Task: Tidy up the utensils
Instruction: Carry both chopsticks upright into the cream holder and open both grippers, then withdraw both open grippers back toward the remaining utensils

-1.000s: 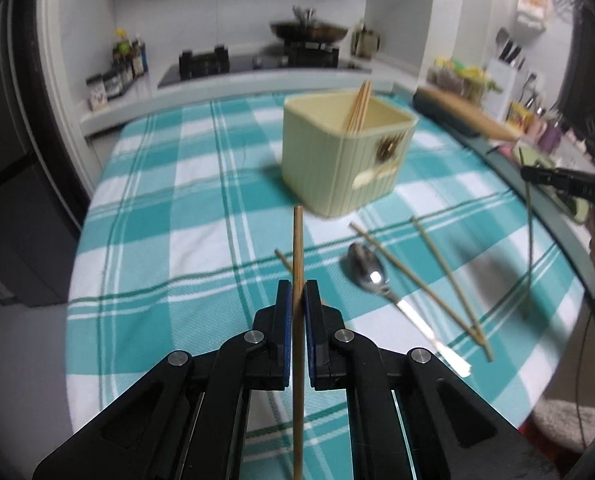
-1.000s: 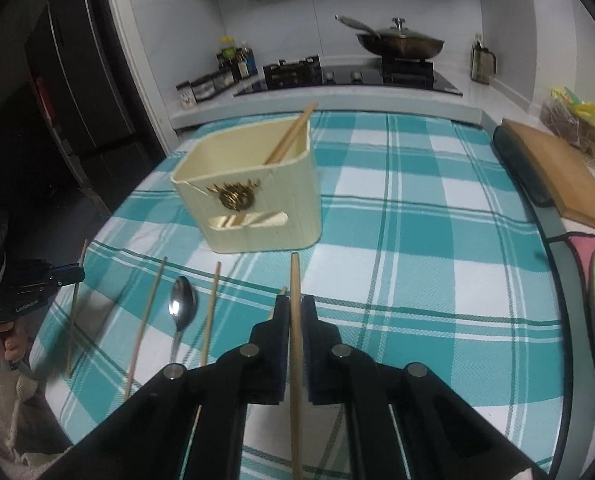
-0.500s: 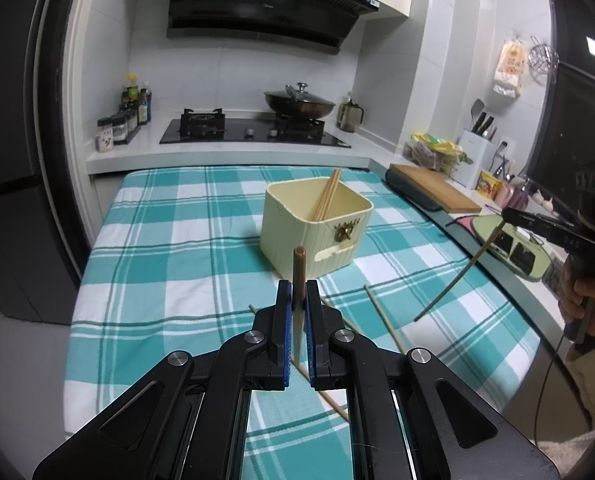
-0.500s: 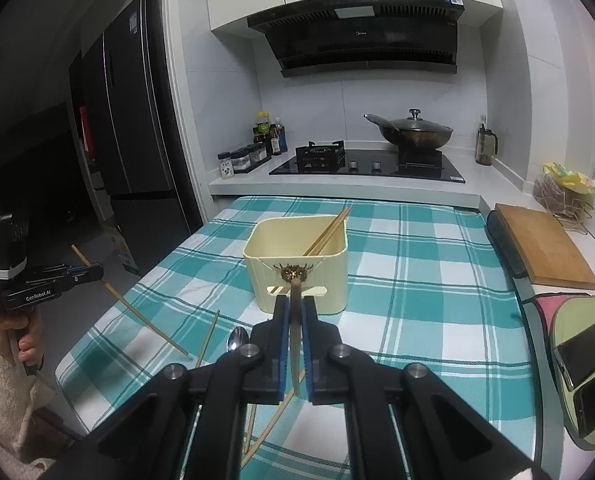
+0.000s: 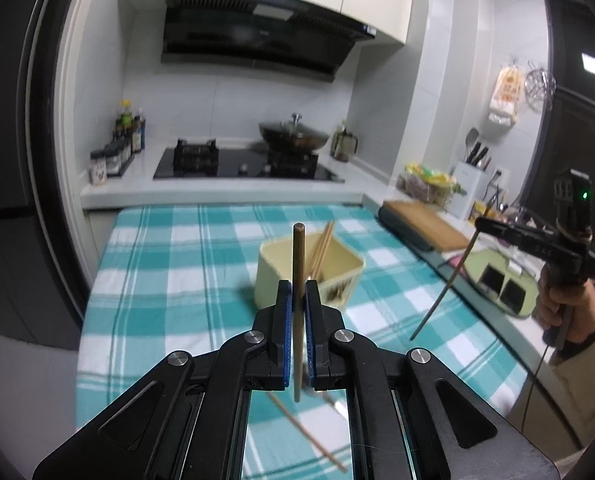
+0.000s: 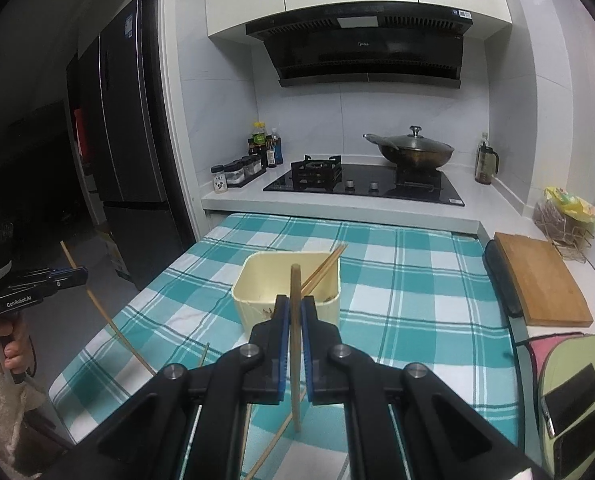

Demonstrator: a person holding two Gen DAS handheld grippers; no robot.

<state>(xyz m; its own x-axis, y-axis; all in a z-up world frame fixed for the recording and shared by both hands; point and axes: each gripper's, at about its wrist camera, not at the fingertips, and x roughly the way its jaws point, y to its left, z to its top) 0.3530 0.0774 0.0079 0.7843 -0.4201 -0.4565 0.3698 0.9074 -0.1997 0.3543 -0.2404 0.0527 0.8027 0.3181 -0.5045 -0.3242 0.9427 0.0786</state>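
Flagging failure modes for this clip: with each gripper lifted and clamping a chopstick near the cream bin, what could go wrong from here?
The left gripper and right gripper each pinch one chopstick on a thin line, so it may pivot or slip. The chopsticks leaning in the cream bin could deflect an incoming one. Converging grippers might collide.

one box (image 6: pixel 253 304) (two chopsticks (image 6: pixel 325 266) inside)

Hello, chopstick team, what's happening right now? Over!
Left tool shut on chopstick. Right tool shut on chopstick. Both raised near cream bin. Nothing blocking.
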